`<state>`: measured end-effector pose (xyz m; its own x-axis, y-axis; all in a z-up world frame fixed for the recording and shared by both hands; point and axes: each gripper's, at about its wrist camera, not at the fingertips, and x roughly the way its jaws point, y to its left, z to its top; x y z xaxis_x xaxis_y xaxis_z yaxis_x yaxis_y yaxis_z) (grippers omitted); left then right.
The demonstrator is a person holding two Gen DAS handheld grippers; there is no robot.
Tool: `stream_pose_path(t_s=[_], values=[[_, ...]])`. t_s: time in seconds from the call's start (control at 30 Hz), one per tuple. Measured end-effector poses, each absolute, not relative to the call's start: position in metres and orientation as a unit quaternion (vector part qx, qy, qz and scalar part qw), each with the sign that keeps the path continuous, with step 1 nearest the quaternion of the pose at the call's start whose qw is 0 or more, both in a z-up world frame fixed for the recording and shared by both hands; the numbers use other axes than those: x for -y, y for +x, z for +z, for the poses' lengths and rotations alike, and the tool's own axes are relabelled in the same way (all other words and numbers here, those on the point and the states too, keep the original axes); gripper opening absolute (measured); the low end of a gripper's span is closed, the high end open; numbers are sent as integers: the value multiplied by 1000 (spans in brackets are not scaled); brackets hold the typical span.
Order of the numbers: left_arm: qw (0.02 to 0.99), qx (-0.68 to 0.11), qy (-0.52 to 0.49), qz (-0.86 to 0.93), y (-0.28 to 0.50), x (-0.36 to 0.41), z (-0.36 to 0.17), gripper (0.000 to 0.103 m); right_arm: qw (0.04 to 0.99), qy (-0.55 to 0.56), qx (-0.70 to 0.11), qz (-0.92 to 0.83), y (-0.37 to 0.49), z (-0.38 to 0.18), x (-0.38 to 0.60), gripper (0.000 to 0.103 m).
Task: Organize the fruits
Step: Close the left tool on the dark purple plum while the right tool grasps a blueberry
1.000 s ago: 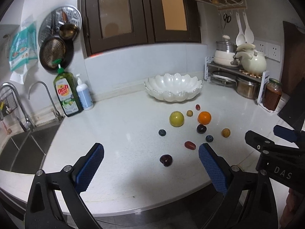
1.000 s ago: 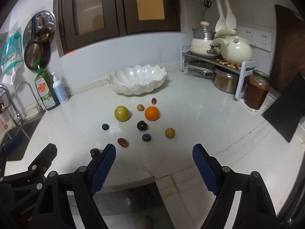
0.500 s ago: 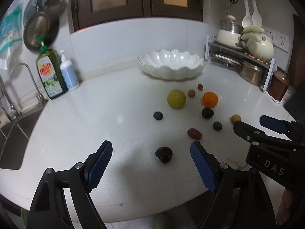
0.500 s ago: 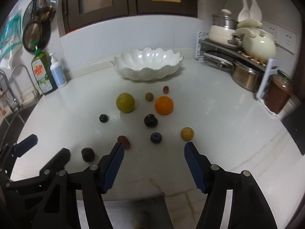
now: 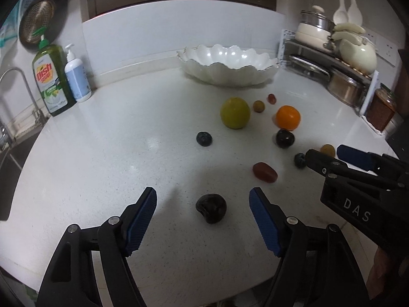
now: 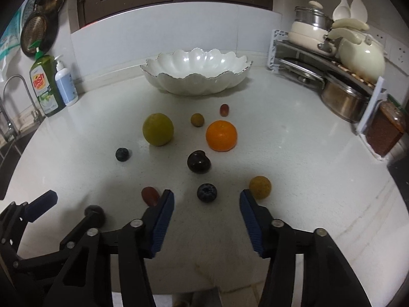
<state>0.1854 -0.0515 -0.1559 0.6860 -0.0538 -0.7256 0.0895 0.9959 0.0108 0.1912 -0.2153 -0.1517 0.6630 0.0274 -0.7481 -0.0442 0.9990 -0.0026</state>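
Note:
Several small fruits lie loose on the white counter in front of a white scalloped bowl (image 5: 227, 66), which also shows in the right wrist view (image 6: 196, 76). My left gripper (image 5: 203, 208) is open, with a dark cherry (image 5: 211, 211) lying between its fingertips. My right gripper (image 6: 207, 202) is open, with a blueberry (image 6: 207, 192) just ahead between its fingertips. Further off are a green-yellow fruit (image 6: 158, 129), an orange (image 6: 221, 135), a dark plum (image 6: 199, 162), a second blueberry (image 6: 122, 154), a red grape tomato (image 6: 149, 195) and a yellow berry (image 6: 259, 186).
Dish soap (image 5: 51, 81) and a pump bottle (image 5: 76, 76) stand at the back left beside the sink and tap (image 5: 15, 87). A pot rack (image 6: 329, 64) and a jar (image 6: 386, 133) stand at the right. The counter's front edge is just below both grippers.
Both grippers have moved forward and down toward the fruits. The left now straddles the dark cherry, the right has closed in on the blueberry. No fruit has moved.

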Motion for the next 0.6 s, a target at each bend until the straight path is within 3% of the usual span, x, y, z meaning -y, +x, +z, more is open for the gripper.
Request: stream_pose_path(t_s=[0.17, 0.6], values=[[909, -414, 23, -29, 187, 56, -164, 63, 905, -5, -423, 36, 202, -166, 219, 50], [901, -433, 9, -20, 197, 61, -175, 51, 898, -3, -437, 40, 222, -179, 220, 43]])
